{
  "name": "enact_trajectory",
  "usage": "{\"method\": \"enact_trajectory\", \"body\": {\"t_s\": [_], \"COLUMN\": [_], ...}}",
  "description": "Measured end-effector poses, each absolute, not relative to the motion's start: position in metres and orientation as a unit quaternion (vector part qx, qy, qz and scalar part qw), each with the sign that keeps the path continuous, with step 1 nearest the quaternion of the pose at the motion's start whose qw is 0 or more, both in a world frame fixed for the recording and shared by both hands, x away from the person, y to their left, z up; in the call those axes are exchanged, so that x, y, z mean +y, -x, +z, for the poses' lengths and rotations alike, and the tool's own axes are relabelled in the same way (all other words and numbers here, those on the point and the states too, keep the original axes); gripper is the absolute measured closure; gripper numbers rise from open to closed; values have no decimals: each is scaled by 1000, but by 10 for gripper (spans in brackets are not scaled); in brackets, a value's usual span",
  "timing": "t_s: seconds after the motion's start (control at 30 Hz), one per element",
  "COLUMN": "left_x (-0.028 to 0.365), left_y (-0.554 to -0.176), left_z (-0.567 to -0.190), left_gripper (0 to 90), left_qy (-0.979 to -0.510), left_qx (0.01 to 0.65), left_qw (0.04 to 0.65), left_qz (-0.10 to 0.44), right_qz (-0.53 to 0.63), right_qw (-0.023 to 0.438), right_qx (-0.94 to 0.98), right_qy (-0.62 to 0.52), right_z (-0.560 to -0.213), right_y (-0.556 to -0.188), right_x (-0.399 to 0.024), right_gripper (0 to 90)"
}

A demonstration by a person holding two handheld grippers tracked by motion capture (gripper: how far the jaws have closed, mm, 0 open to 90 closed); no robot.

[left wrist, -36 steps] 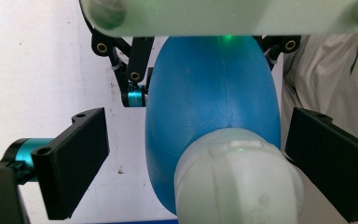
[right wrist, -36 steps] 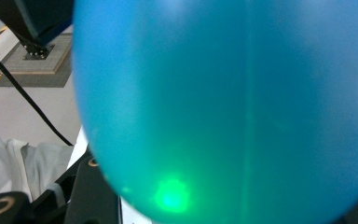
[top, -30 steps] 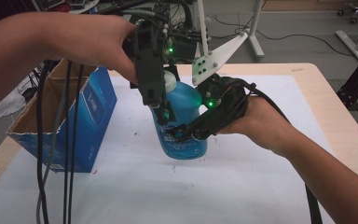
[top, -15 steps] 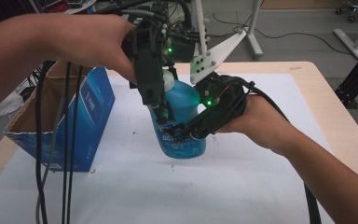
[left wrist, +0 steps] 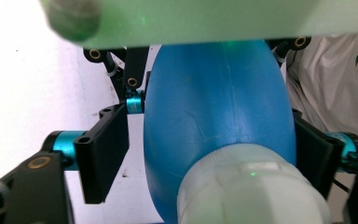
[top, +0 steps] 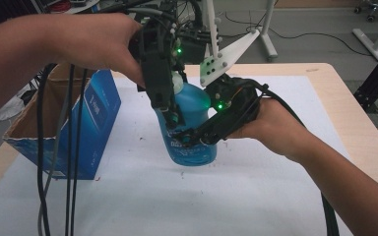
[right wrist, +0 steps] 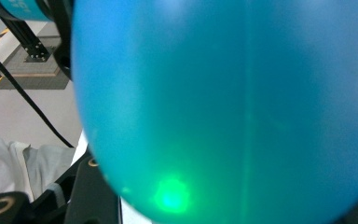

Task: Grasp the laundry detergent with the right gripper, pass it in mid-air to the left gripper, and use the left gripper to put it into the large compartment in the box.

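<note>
A blue bottle (top: 193, 105) with a whitish neck stands on the white table cover (top: 256, 196). My left gripper (top: 172, 117) comes down from above over its top. In the left gripper view the jaws flank the bottle (left wrist: 214, 102) at its shoulder. A thin strip of table shows between the left jaw and the bottle, so my left gripper (left wrist: 209, 154) is open around it. My right gripper (top: 193, 140) reaches in from the right and is shut on the bottle's lower body. In the right gripper view the bottle (right wrist: 223, 102) sits close against the camera, between that gripper's jaws (right wrist: 223, 207).
An open blue cardboard box (top: 96, 123) stands left of the bottle. Black cables (top: 44, 162) hang from the left hand in front of the box. White stand legs (top: 268, 37) rise behind the table's far edge. Wooden table rim (top: 354, 123) shows at right.
The right hand has rolled slightly, so its grey plate sits a little higher. The bottle and the left gripper stay almost where they were.
</note>
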State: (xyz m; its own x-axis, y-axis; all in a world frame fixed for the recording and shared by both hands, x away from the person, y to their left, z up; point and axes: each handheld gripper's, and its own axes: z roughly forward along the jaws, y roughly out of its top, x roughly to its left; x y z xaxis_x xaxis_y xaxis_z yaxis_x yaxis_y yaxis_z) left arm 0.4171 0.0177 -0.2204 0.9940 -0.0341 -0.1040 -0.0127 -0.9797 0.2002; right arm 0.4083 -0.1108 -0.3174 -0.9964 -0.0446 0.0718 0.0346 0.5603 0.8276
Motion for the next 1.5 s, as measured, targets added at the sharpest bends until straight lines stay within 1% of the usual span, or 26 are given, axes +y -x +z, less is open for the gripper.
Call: {"method": "enact_trajectory", "body": {"t_s": [0.07, 0.13, 0.47, 0.63, 0.93, 1.23, 1.3, 1.33, 1.37, 1.43, 1.5], "left_x": [18, 17, 17, 18, 17, 13, 13, 13, 13, 15, 18], "left_y": [-417, -416, -415, -414, -411, -408, -408, -408, -408, -408, -409], "left_z": [-220, -220, -220, -219, -218, -209, -208, -208, -208, -208, -207], "left_gripper": [256, 281, 318, 369, 373, 377, 377, 377, 377, 377, 377], "left_qy": [-993, -993, -993, -992, -993, -994, -994, -994, -994, -995, -996], "left_qx": [-12, -14, -20, -28, -22, -18, -18, -16, -14, -10, -5], "left_qw": [100, 101, 102, 104, 101, 95, 90, 88, 85, 79, 74], "left_qz": [-53, -53, -56, -59, -56, -58, -61, -62, -62, -60, -58], "right_qz": [-469, -469, -468, -468, -467, -472, -472, -470, -469, -463, -460], "right_qw": [41, 42, 41, 42, 42, 41, 46, 50, 50, 60, 56], "right_qx": [-882, -882, -883, -883, -883, -880, -880, -881, -882, -885, -886], "right_qy": [-3, -3, -3, -2, -5, -9, -12, -8, -4, 1, 2], "right_z": [-317, -317, -317, -318, -317, -311, -310, -309, -308, -306, -304], "right_y": [-408, -408, -408, -408, -407, -404, -403, -403, -403, -403, -403], "right_x": [-111, -111, -111, -111, -111, -113, -114, -114, -116, -120, -125], "right_gripper": [451, 451, 451, 451, 451, 439, 344, 278, 239, 224, 209]}}
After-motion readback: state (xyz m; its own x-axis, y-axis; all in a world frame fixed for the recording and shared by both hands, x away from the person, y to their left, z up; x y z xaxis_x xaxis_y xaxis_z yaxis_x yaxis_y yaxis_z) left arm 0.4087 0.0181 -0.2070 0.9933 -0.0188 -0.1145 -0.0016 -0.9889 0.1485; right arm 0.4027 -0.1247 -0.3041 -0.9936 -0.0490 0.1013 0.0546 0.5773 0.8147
